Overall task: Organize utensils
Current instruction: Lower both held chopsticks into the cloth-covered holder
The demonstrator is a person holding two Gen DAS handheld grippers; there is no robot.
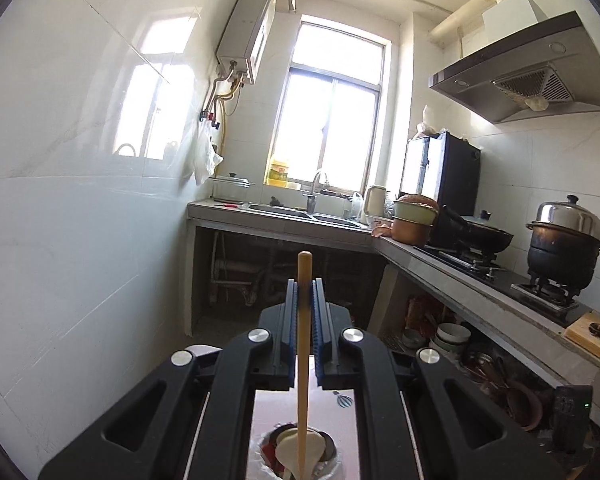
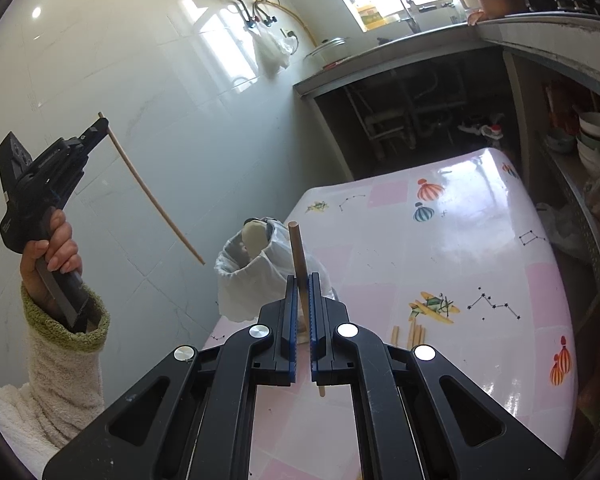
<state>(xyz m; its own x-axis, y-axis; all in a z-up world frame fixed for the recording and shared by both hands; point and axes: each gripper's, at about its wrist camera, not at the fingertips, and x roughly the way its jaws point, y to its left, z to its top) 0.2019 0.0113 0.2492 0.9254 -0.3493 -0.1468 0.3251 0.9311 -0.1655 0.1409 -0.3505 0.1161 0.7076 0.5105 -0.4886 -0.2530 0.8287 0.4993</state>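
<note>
Tiled kitchen, patterned table (image 2: 440,248); both hand-held grippers (image 1: 305,292) (image 2: 303,292) clamp chopsticks (image 1: 303,340) (image 2: 298,256).

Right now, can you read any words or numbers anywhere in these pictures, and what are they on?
None can be read.
Yellow box on the windowsill: it has a label, too blurred to read.
Left tongs body: faint markings, too small to read.
Tablecloth: only drawings of balloons, planes and star patterns, no words.
Water heater: no readable text.

Left gripper (image 2: 102,122): we are raising it high, its jaws pinching a thin stick.
Left hand (image 2: 54,246): we are gripping the handle.
Right gripper (image 2: 303,280): we are clamping a stick, jaws nearly closed.
</note>
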